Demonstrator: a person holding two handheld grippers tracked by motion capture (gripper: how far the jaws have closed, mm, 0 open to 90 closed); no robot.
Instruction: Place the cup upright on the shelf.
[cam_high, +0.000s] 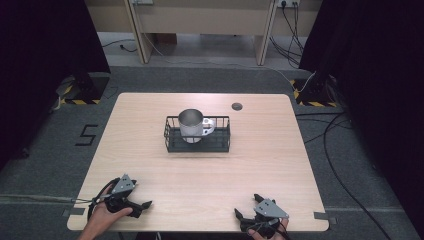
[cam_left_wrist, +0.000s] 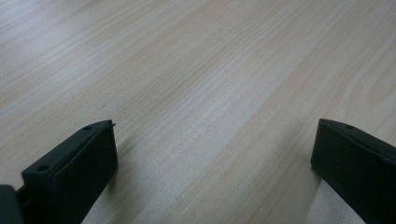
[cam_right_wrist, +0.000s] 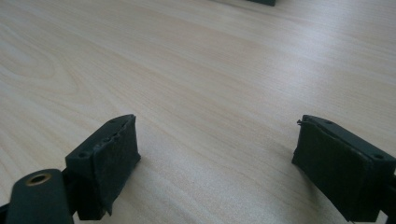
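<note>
A metal mug (cam_high: 192, 125) stands upright in the left half of a black wire basket (cam_high: 198, 134) at the middle of the wooden table (cam_high: 150, 150), its handle turned to the right. My left gripper (cam_high: 142, 208) rests near the table's front left corner, held by a hand, jaws wide apart; bare wood lies between them in the left gripper view, left gripper (cam_left_wrist: 212, 154). My right gripper (cam_high: 247, 206) sits near the front right edge, also open; in the right gripper view, right gripper (cam_right_wrist: 217, 140) has nothing between its pads. Both are far from the basket.
A small dark round cap (cam_high: 237, 106) is set into the table behind the basket to the right. Black curtains flank the table on both sides, and cables run over the floor at the right.
</note>
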